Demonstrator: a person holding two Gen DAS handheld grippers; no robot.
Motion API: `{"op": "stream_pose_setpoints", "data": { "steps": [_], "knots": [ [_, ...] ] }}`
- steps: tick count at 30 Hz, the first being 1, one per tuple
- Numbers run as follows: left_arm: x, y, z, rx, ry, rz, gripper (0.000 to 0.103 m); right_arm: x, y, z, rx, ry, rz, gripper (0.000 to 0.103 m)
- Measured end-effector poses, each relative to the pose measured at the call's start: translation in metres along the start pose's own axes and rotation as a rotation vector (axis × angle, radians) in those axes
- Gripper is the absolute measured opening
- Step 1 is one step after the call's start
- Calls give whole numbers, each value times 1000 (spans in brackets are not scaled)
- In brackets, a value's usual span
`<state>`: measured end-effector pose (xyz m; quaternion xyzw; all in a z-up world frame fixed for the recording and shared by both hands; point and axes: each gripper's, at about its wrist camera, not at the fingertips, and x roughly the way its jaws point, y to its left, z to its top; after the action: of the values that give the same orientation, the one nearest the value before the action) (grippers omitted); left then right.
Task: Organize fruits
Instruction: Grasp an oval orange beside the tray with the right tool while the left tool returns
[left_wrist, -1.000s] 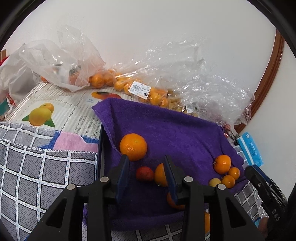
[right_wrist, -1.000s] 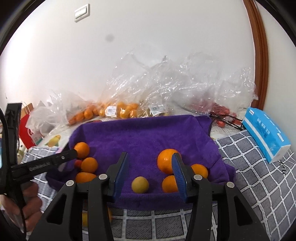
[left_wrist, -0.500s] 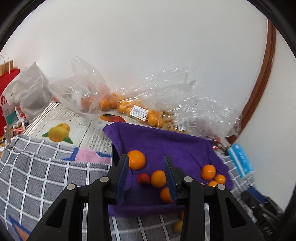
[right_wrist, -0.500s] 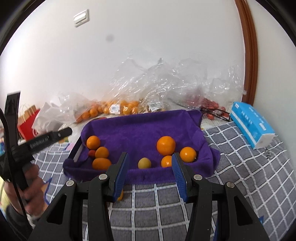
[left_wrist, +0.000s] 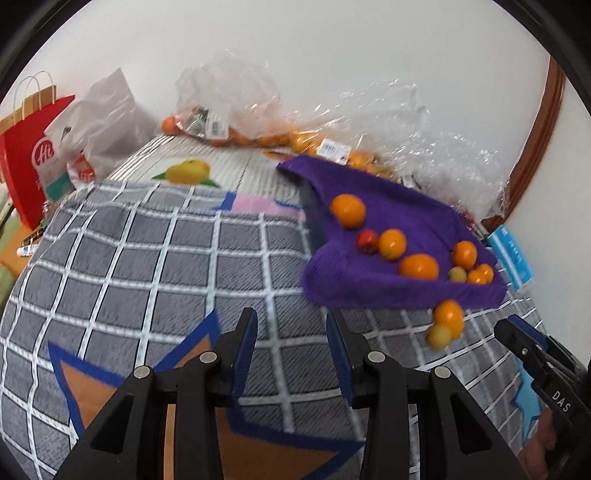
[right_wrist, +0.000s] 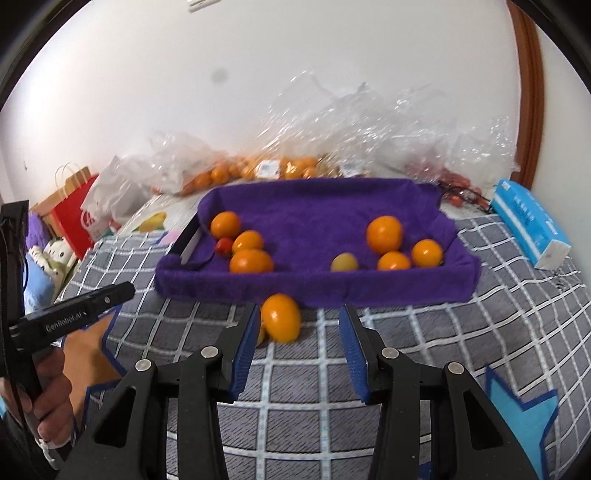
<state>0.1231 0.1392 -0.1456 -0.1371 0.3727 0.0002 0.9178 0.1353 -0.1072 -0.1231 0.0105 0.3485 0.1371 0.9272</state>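
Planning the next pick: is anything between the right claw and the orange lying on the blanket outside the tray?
Nothing visible. The orange lies just ahead of the right claw, beside its left finger, with only checked blanket between; the closing jaws hold nothing.

A: Tray lined with purple towel (right_wrist: 314, 210): left cluster holds three oranges (right_wrist: 251, 261) and a small red fruit (right_wrist: 224, 245).
B: Right cluster: one large orange (right_wrist: 384, 233), two smaller, one pale yellow fruit (right_wrist: 344, 263).
A: Stray orange (right_wrist: 280, 322) on the checked blanket, just before the tray's front edge.

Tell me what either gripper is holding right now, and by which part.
Nothing. The left gripper and the closing right gripper are both empty.
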Motion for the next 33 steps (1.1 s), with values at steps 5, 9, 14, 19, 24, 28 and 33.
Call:
{"op": "stream_pose_setpoints", "data": {
  "steps": [5, 9, 14, 19, 24, 28, 33],
  "knots": [
    [9, 6, -8, -14, 38, -2, 37, 18, 4, -6, -5, 40, 10, 44],
    [9, 10, -10, -39, 36, -19, 37, 32, -1, -1, 9, 60, 21, 43],
    [11, 6, -9, -26, 39, 2, 37, 49, -6, 8, 40, 83, 69, 43],
    [12, 5, -9, -22, 42, 8, 37, 68, -8, 7, 56, 127, 115, 36],
    [13, 3, -9, -11, 45, 20, 37, 68, -6, 6, 47, 118, 122, 33],
    [13, 2, -9, -22, 43, 11, 37, 63, -13, 6, 77, 95, 138, 33],
    [13, 4, -9, -21, 43, 12, 37, 45, -27, 6, 84, 64, 60, 32]
  ]
}}
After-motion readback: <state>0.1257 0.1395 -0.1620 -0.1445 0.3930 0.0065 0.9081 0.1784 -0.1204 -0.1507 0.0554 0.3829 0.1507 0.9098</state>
